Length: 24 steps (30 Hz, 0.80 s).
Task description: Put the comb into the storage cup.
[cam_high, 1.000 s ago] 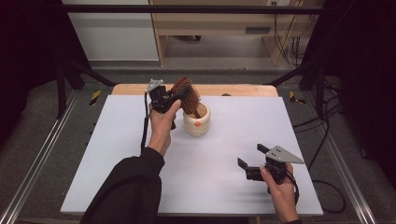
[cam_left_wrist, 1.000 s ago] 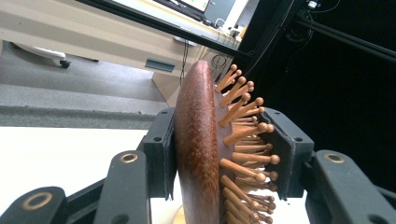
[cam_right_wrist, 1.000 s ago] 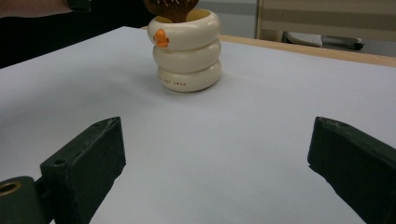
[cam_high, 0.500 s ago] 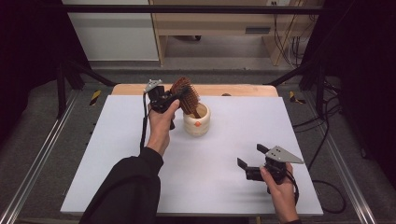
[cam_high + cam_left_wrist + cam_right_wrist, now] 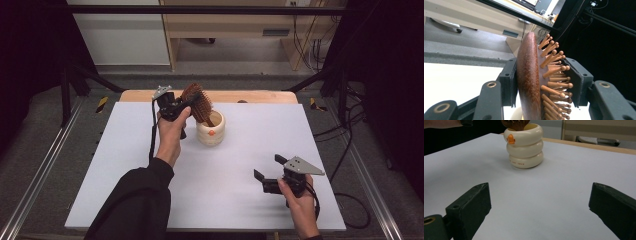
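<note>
A brown wooden hairbrush (image 5: 198,101) with peg bristles leans handle-down in a cream ringed cup (image 5: 211,132) with an orange mark, at the back middle of the table. My left gripper (image 5: 191,103) is shut on the brush head. In the left gripper view one pad lies on the hairbrush's (image 5: 529,80) smooth back and the other on the bristle tips, around my left gripper's (image 5: 541,83) midpoint. At the front right my right gripper (image 5: 270,167) rests low over the table, open, nothing between its jaws. The right gripper view looks past that open gripper (image 5: 539,207) toward the cup (image 5: 524,147) and the brush's lower end (image 5: 514,123).
The white table top (image 5: 125,165) has a wooden strip along its far edge (image 5: 260,96). Metal rails run along both sides (image 5: 45,170). Cables lie on the floor at the right (image 5: 345,150). A wooden cabinet stands behind the table (image 5: 225,25).
</note>
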Tool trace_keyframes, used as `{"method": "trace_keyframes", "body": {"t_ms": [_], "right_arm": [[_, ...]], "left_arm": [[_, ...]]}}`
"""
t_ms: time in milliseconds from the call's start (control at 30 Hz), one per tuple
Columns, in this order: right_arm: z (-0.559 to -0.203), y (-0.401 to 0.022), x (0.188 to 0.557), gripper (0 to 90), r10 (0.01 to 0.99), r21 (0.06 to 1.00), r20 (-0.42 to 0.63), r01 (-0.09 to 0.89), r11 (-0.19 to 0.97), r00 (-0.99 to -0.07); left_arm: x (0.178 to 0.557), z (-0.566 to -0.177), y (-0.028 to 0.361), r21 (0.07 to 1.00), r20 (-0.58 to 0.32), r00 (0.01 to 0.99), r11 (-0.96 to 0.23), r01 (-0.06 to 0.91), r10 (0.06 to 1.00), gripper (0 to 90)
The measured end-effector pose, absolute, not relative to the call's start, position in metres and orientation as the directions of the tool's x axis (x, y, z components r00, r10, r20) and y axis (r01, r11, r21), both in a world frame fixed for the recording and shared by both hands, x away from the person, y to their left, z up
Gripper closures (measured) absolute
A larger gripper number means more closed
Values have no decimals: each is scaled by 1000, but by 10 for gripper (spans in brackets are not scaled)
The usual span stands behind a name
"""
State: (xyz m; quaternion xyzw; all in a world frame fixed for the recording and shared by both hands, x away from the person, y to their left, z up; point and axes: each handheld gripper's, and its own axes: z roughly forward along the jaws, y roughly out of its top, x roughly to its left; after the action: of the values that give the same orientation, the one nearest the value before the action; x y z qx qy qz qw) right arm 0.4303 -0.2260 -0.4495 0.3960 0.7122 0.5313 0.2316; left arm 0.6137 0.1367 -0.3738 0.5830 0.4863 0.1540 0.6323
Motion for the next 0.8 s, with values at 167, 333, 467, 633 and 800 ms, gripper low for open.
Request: {"method": "trace_keyframes", "body": {"t_ms": [167,333,467,633,800], "right_arm": [[-450,-226,430,45,810,940,91,319,123,-580],[-450,-226,430,45,808,939,91,320,124,-582],[-450,-225,430,45,808,939,91,319,125,-582],[-450,-225,430,45,808,939,91,320,125,-582],[-450,-225,431,45,808,939,89,320,128,-583]], "left_arm": [[614,-374,137,886,-437,475,275,374,764,481],[614,-375,137,884,-441,467,279,375,766,474],[614,-375,137,884,-441,467,280,375,766,472],[614,-375,137,885,-437,464,277,374,770,466],[614,-375,137,886,-435,462,276,373,773,459]]}}
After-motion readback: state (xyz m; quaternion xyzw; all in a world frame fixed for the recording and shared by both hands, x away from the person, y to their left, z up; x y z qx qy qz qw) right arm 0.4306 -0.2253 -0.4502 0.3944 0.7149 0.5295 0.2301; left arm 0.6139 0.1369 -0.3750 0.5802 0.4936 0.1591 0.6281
